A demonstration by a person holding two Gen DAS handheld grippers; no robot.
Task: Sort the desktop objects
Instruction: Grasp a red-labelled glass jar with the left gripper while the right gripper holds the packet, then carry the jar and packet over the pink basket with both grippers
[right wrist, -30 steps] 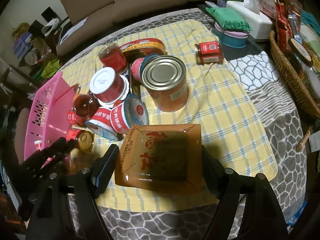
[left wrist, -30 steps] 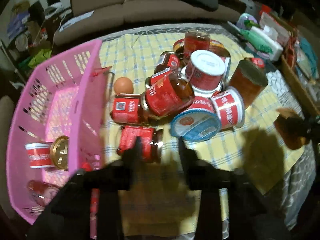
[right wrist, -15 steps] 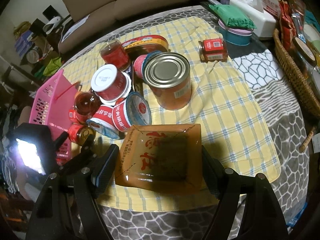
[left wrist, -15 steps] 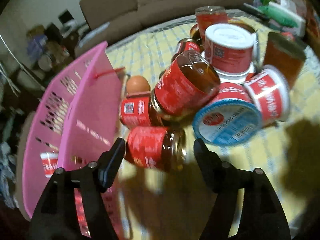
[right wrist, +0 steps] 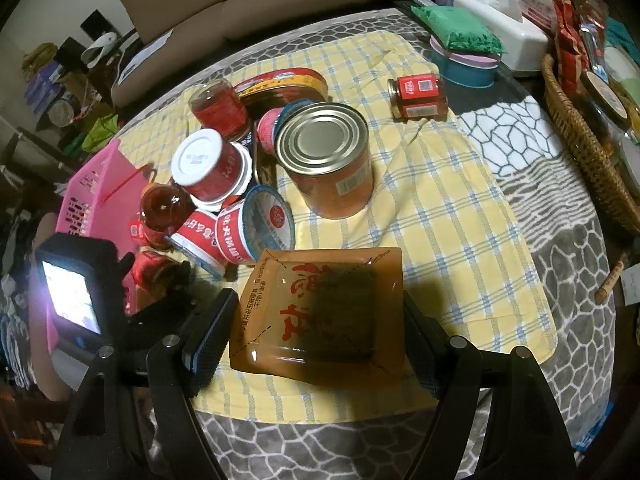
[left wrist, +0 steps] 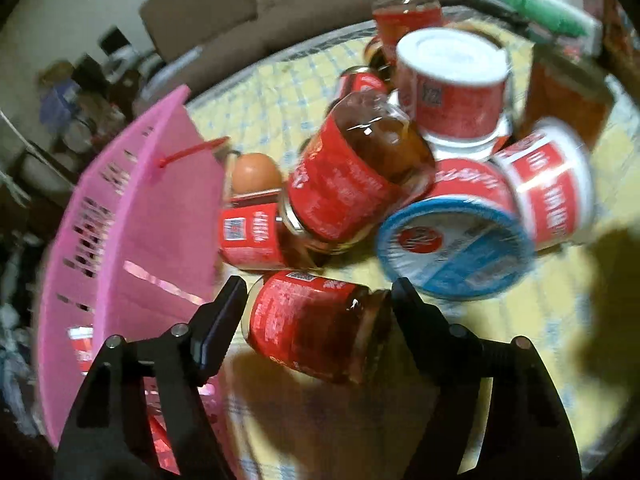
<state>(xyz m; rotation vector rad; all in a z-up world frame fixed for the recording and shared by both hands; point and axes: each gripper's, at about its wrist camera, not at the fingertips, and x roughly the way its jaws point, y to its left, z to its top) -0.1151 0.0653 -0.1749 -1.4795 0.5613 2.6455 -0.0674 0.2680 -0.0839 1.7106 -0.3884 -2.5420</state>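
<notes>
Left gripper (left wrist: 316, 300): jaws apart, straddling a small red-labelled glass jar (left wrist: 316, 332) lying on its side near the surface's front edge; pads not visibly pressing. Just left stands the pink slotted plastic basket (left wrist: 132, 240). Right gripper (right wrist: 320, 320): jaws wide, flanking a flat amber sauce pouch (right wrist: 320, 312) on the yellow checked cloth (right wrist: 460, 240); contact cannot be determined. Beyond stands a large silver-topped tin can (right wrist: 328, 160).
</notes>
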